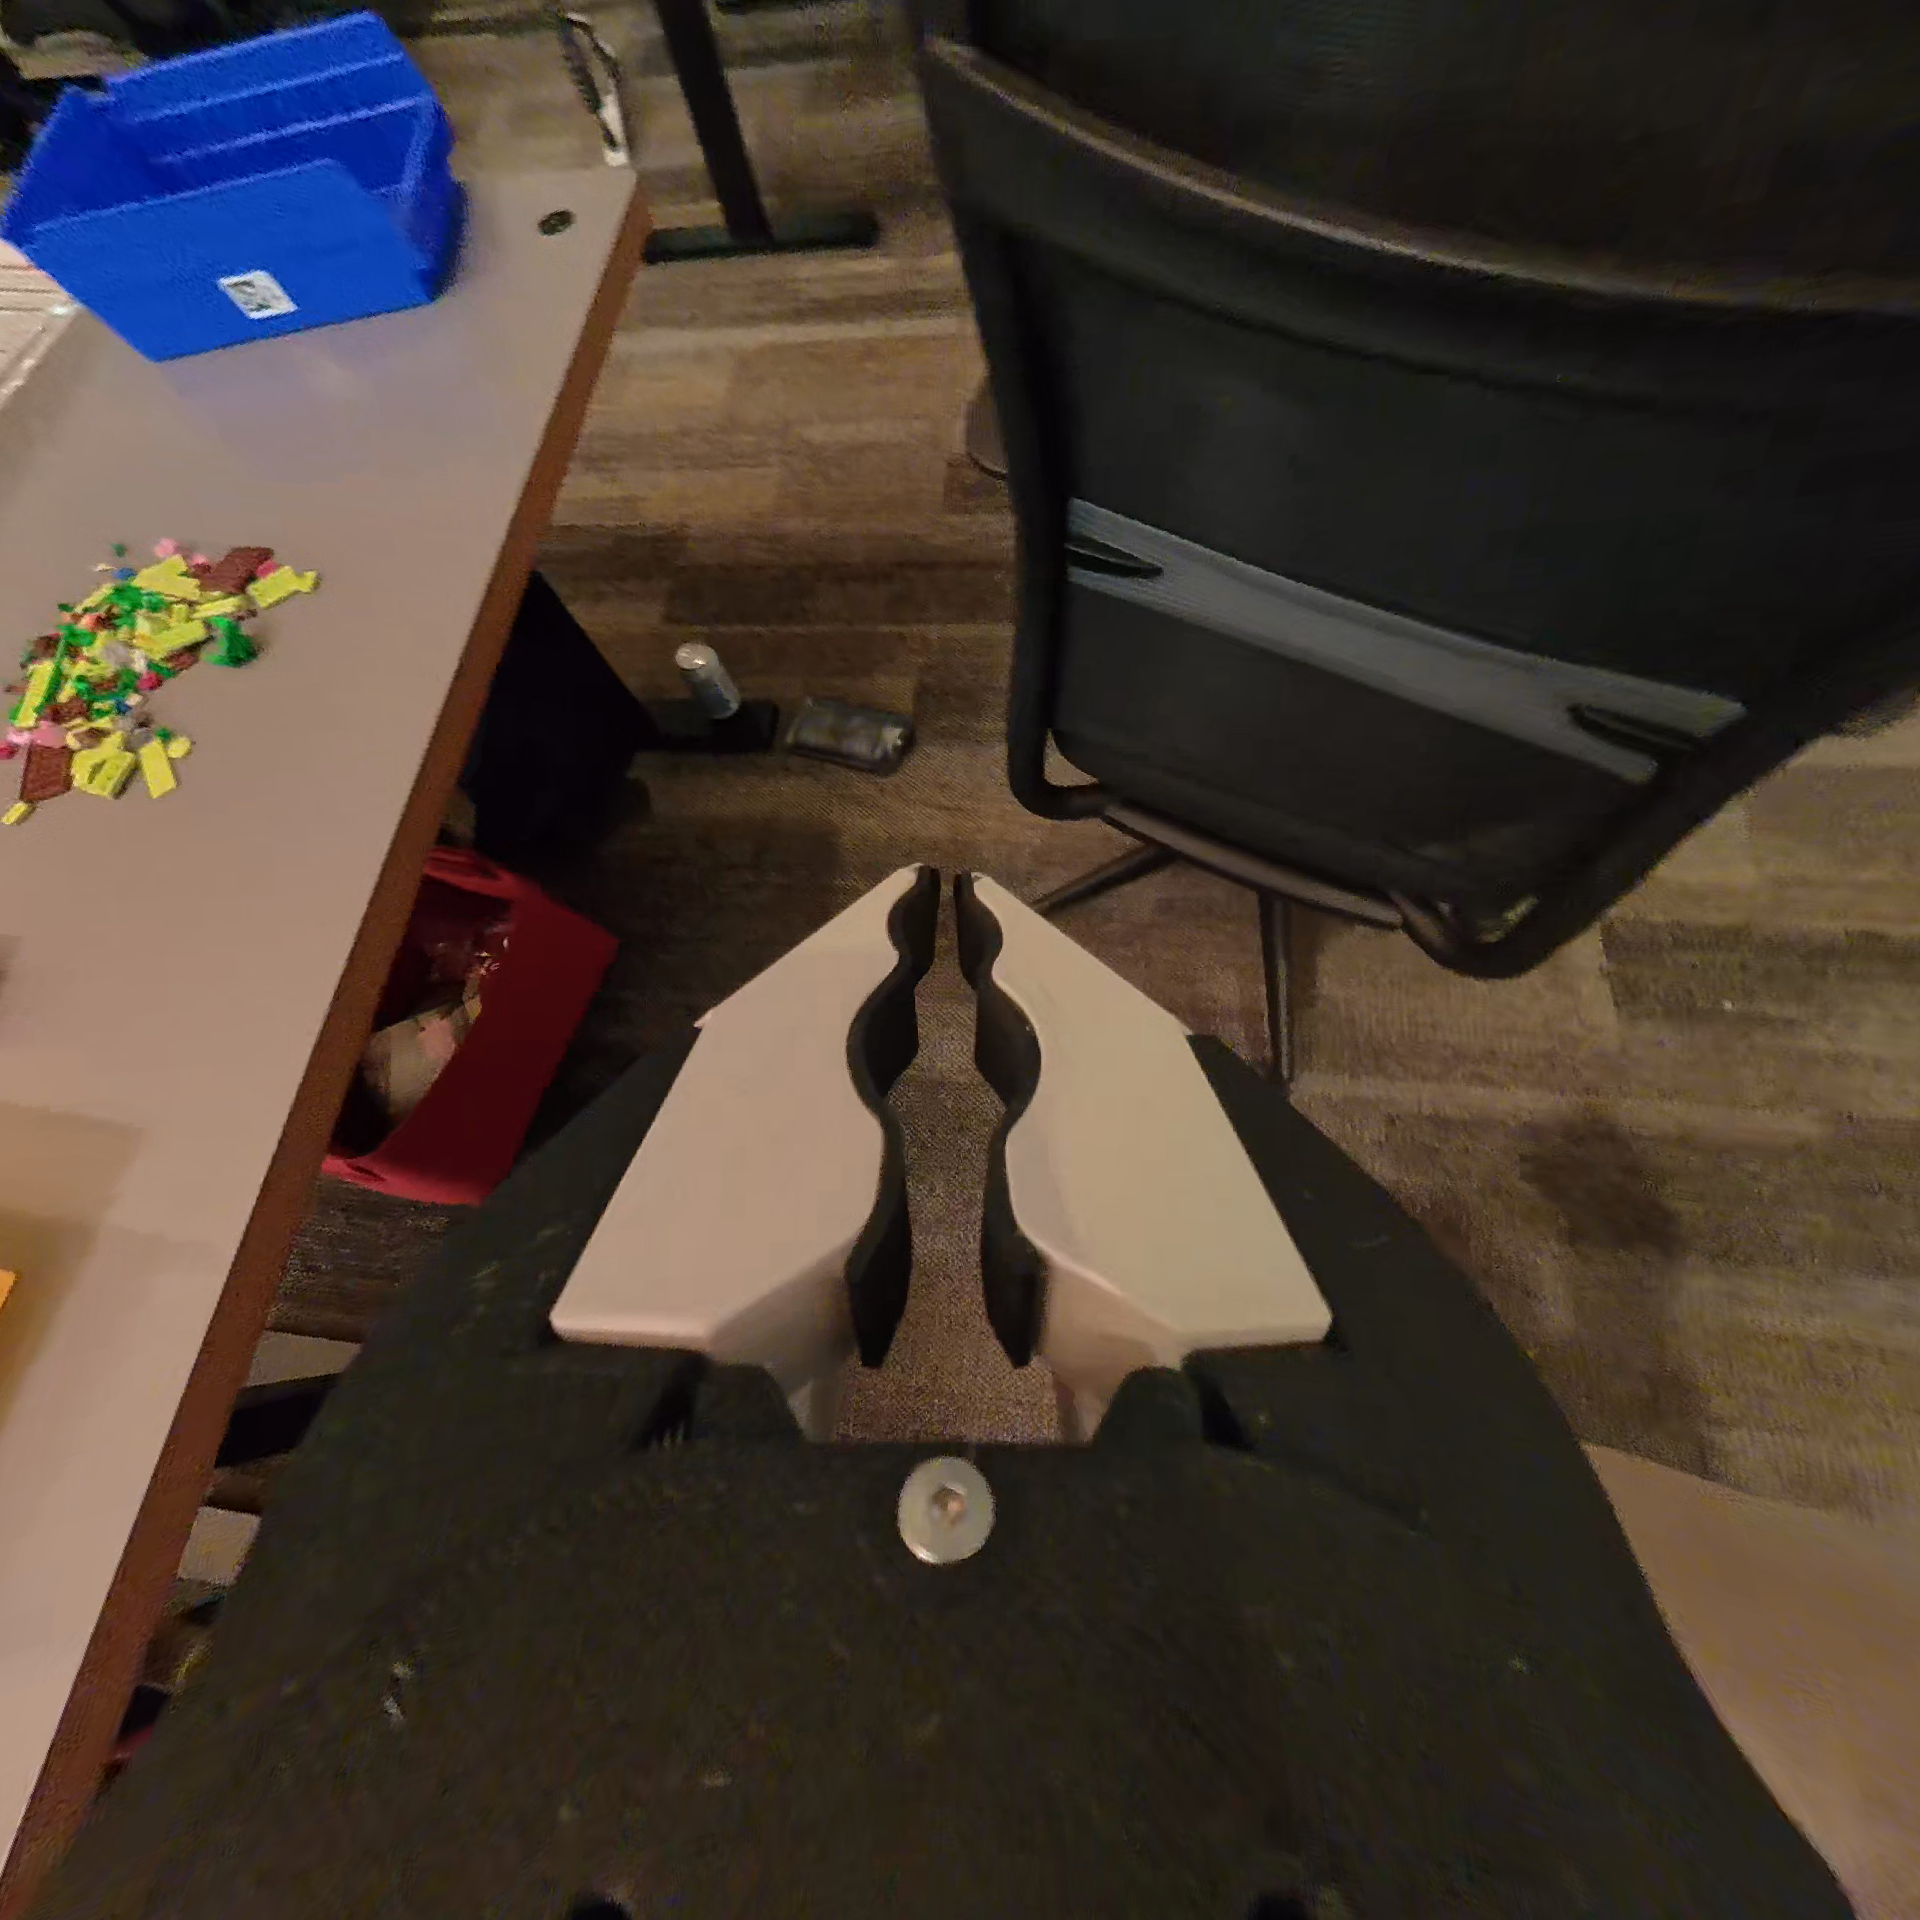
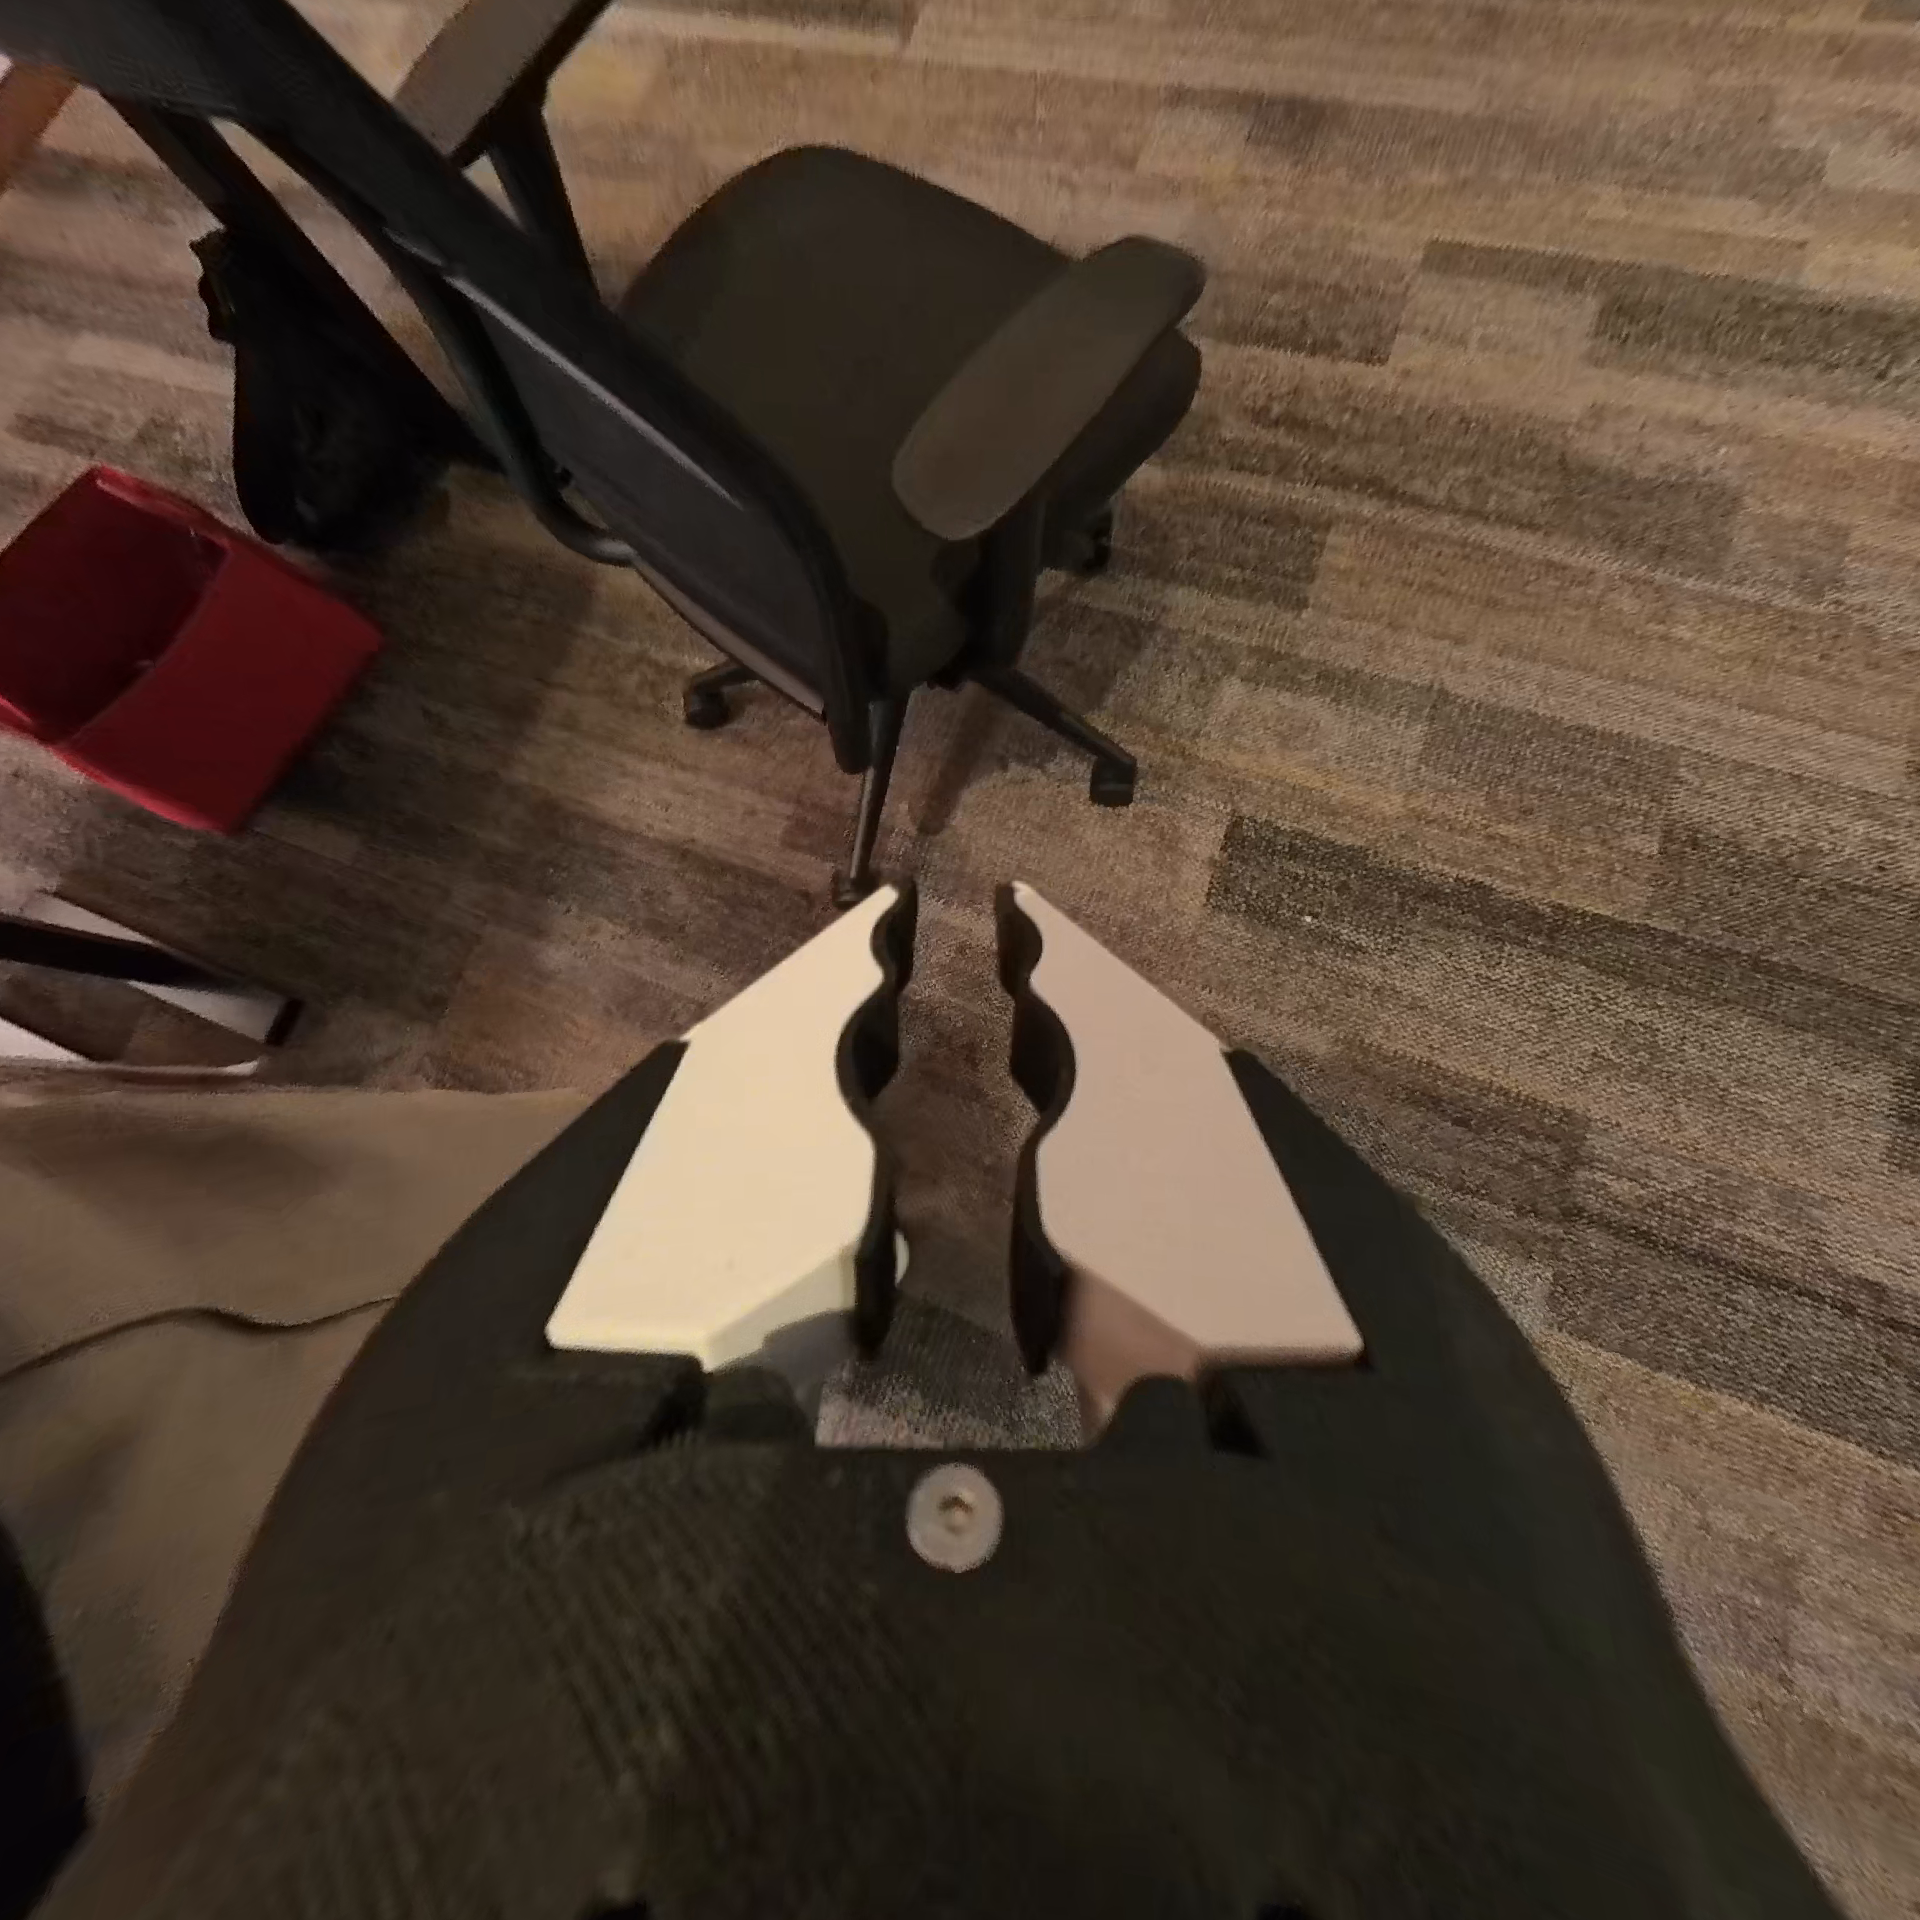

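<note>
My left tool (image 1: 947,883) hangs over the brown patterned carpet (image 1: 1558,1195), its tips nearly touching with nothing between them. To its left I see the grey counter (image 1: 343,499) carrying a blue plastic bin (image 1: 239,197) and a heap of small yellow-green bricks (image 1: 125,665). My right tool (image 2: 956,894) stands slightly parted and empty, near the black mesh office chair (image 2: 831,395). A red box (image 2: 156,644) sits on the floor.
</note>
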### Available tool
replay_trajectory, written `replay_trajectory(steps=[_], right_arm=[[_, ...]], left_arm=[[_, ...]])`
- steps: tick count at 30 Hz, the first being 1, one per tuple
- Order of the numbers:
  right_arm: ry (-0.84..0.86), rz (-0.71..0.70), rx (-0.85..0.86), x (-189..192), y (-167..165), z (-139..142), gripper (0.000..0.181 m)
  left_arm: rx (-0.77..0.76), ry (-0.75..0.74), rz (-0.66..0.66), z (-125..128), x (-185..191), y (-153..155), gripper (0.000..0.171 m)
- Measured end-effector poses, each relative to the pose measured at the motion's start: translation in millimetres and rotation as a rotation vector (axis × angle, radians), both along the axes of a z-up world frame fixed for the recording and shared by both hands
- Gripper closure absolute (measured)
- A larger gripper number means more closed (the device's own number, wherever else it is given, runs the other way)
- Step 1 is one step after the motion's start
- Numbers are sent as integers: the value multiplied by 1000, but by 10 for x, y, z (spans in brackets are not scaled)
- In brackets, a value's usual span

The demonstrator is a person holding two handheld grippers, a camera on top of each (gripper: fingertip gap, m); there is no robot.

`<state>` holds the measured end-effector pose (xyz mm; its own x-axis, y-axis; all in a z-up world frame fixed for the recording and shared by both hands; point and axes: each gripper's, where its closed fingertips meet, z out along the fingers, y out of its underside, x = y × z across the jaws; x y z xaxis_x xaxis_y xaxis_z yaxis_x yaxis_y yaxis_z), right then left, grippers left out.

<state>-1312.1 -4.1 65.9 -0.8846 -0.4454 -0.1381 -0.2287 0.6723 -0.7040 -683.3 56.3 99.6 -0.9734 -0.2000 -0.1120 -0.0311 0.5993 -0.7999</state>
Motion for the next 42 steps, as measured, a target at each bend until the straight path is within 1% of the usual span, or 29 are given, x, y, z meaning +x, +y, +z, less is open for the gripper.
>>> replay_trajectory(steps=[3, 5, 8, 11, 14, 17, 18, 20, 21, 23, 24, 25, 26, 28, 30, 32, 33, 35, 36, 37, 39, 40, 42], right_arm=[[48, 58, 39, 89, -115, 153, 168], [107, 89, 47, 62, -288, 257, 167], [118, 77, 47, 37, -681, 458, 165], [67, 22, -3, 78, -1145, 690, 165], [-13, -25, -32, 185, -1515, 784, 164], [-70, -47, -37, 287, -1766, 730, 164], [-78, -49, -44, 304, -1834, 699, 164], [-86, -58, -58, 291, -1955, 615, 164], [-95, -66, -61, 264, -2007, 567, 164], [-131, -94, -57, 171, -2095, 492, 164], [-151, -108, -56, 101, -2139, 475, 165], [-163, -116, -58, 13, -2184, 466, 164], [-162, -116, -59, -96, -2232, 453, 164], [-131, -94, -52, -371, -2341, 408, 163], [-89, -55, -53, -704, -2494, 359, 160], [-52, -12, -63, -1069, -2698, 304, 158], [-38, 11, -67, -1251, -2814, 271, 157], [-26, 49, -57, -1576, -3052, 220, 157], [-42, 67, -50, -1693, -3169, 229, 157], [-70, 92, -51, -1773, -3286, 264, 156], [-90, 154, -71, -1910, -3541, 324, 153], [-72, 180, -82, -1989, -3686, 335, 153], [-31, 224, -115, -2113, -3995, 370, 152]], left_arm=[[-20, 1, 41, -122, 323, -107, 169], [-23, 0, 66, -239, 456, -164, 169], [-44, 24, 88, -335, 545, -276, 166], [-76, 37, 113, -249, 622, -412, 162], [-112, 49, 118, 1, 681, -583, 156], [-137, 20, 106, 361, 794, -773, 151], [-144, 37, 107, 465, 831, -849, 150], [-166, 135, 94, 662, 832, -1044, 145], [-198, 184, 93, 800, 814, -1158, 143], [-281, 247, 93, 1157, 717, -1396, 139], [-281, 244, 129, 1298, 686, -1477, 139], [-242, 217, 204, 1398, 695, -1523, 146], [-203, 187, 248, 1505, 658, -1574, 145], [-215, 151, 246, 1812, 424, -1755, 139], [-243, 119, 240, 2085, 108, -1967, 136], [-286, 122, 233, 2324, -348, -2223, 134], [-312, 161, 219, 2435, -682, -2380, 132], [-366, 265, 113, 2628, -1580, -2780, 131], [-376, 294, 55, 2660, -2051, -2994, 130], [-354, 301, -2, 2617, -2502, -3202, 130], [-243, 254, -103, 2375, -3269, -3568, 123], [-171, 202, -156, 2200, -3579, -3715, 123], [-22, 125, -214, 1819, -4067, -3959, 125]])
